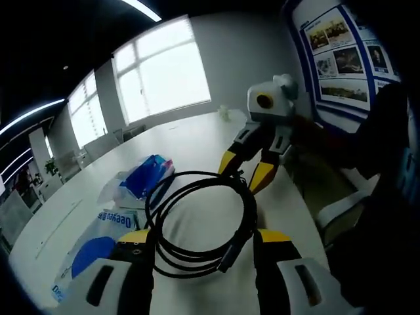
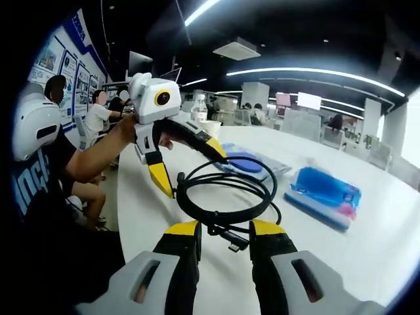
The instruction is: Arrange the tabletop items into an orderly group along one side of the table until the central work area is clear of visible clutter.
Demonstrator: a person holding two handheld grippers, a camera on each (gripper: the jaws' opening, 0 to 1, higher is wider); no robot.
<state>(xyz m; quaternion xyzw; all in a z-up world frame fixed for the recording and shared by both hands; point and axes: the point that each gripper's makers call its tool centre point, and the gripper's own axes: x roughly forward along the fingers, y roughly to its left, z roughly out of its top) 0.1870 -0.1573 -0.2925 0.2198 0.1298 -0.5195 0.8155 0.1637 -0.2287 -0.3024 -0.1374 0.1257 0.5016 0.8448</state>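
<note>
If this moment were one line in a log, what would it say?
left gripper: open, around black cable coil | right gripper: open at coil | blue packets on white table

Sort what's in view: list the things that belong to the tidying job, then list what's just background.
Belongs to the job:
- coiled black cable, lying on the table between both grippers
- blue tissue pack
- flat white-and-blue packet
- left gripper and right gripper, both open

Just lying about:
- white table itself
- wall posters
- windows
- seated people beyond the table
</note>
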